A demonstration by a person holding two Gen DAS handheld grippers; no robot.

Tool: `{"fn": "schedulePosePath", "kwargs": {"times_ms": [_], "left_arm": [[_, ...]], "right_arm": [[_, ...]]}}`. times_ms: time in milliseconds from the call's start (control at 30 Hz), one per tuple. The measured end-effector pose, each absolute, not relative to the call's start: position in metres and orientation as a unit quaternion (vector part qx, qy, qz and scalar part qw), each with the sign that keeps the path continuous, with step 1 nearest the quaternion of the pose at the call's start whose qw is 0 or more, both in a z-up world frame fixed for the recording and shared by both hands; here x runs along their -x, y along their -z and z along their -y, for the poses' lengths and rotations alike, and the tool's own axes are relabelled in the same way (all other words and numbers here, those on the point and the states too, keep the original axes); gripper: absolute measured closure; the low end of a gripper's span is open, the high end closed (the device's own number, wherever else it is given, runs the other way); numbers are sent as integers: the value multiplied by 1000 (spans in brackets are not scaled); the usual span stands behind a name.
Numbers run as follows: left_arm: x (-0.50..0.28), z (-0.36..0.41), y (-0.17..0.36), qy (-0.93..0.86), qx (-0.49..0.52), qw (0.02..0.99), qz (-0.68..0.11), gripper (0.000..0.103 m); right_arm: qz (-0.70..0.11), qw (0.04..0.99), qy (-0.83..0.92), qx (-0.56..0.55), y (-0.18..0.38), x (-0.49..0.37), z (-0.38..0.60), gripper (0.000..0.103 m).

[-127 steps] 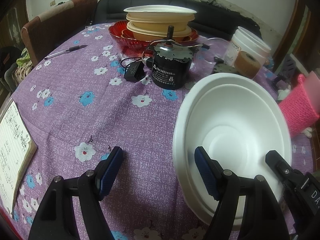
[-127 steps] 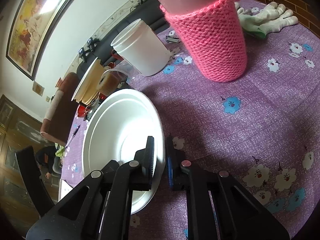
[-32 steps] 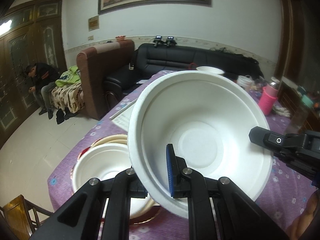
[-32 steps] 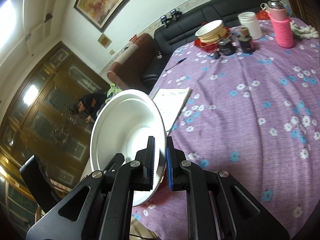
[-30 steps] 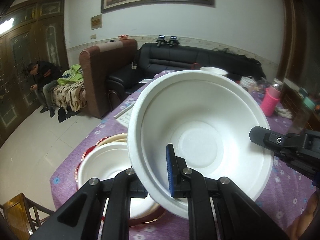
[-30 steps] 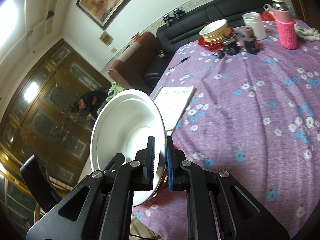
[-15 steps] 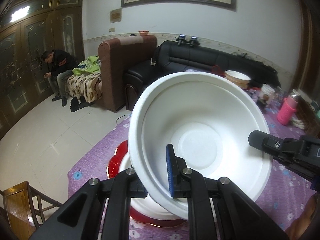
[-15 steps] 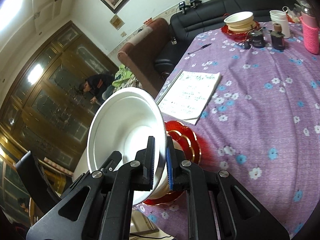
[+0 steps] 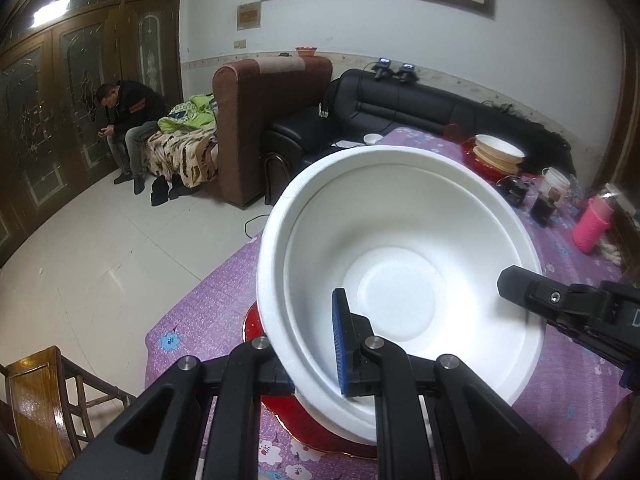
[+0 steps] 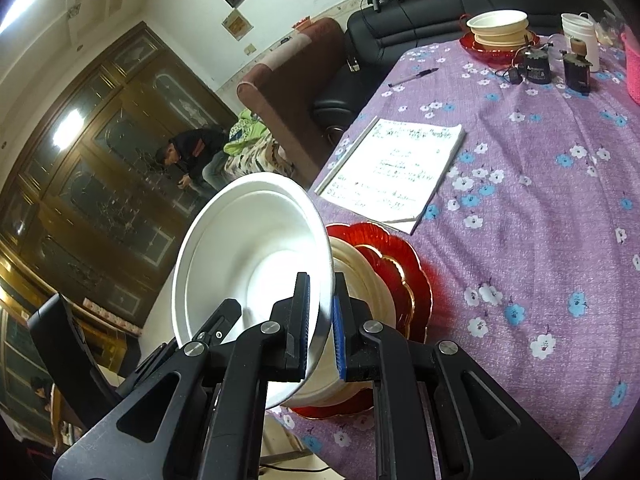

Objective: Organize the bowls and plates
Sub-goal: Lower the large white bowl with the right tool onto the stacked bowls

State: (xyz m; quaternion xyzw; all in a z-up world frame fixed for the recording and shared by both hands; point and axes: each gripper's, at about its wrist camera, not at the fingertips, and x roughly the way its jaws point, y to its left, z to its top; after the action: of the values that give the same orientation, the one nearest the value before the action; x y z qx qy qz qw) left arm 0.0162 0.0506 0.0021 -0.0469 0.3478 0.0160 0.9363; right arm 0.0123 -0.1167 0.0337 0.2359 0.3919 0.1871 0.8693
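Left wrist view: the left gripper (image 9: 316, 354) clamps the white bowl's (image 9: 394, 264) near rim, bowl tilted over the red plate (image 9: 288, 408). Right wrist view: the right gripper (image 10: 320, 320) pinches its opposite rim above the stack (image 10: 364, 280); nesting remains, I judge.

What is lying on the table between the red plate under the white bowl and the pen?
An open notebook with handwriting lies on the purple tablecloth between the red plate and the pen; the right wrist view shows it.
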Motion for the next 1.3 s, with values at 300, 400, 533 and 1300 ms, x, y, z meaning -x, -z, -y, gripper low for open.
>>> {"fn": "schedulePosePath", "kwargs": {"times_ms": [300, 400, 533, 1300], "left_arm": [[-20, -54, 5, -17, 49, 931, -362, 91], [-21, -56, 7, -17, 48, 930, -364, 91], [-24, -57, 9, -18, 49, 927, -370, 91], [-15, -44, 12, -17, 19, 927, -375, 90]], "right_arm": [[-403, 865, -185, -236, -24, -19, 112, 92], [-405, 864, -184, -236, -21, -21, 112, 92], [-409, 862, -185, -236, -17, -22, 110, 92], [-418, 855, -190, -240, -9, -19, 121, 92]]}}
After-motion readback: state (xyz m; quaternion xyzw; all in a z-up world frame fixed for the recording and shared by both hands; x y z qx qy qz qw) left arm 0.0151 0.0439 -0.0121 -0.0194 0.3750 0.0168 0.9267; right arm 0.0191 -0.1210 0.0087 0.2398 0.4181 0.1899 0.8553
